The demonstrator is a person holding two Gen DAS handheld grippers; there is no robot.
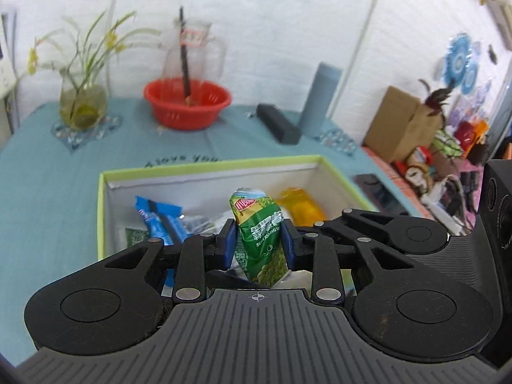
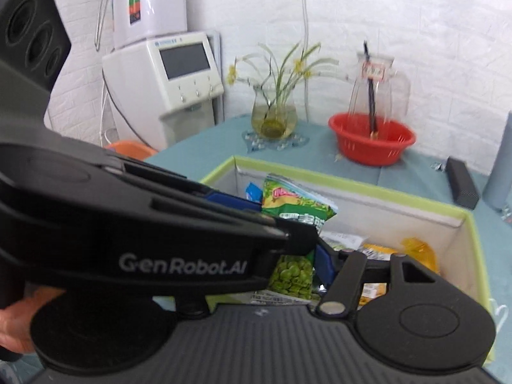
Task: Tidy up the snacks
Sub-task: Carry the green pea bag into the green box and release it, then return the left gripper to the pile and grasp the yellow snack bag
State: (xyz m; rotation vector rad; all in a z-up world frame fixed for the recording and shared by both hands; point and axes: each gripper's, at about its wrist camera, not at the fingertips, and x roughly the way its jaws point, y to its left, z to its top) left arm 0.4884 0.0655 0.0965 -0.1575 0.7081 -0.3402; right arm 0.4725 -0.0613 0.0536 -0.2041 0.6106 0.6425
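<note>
A lived-in home room, by every sign; a desk under a teal cloth (image 1: pixel 48 192) stands against a white brick-patterned wall (image 1: pixel 272 16); at the desk's far edge a round glass vase of yellow-flowered stems (image 1: pixel 82 102) sits on a beaded coaster; right of the vase, a red plastic colander basket (image 1: pixel 187 102) with a clear glass pitcher (image 1: pixel 195 48) behind it; left of the vase, off the desk, a white countertop water dispenser with a dark screen (image 2: pixel 166 80); far right of the vase, a brown cardboard box (image 1: pixel 403 121) amid colourful household clutter.
</note>
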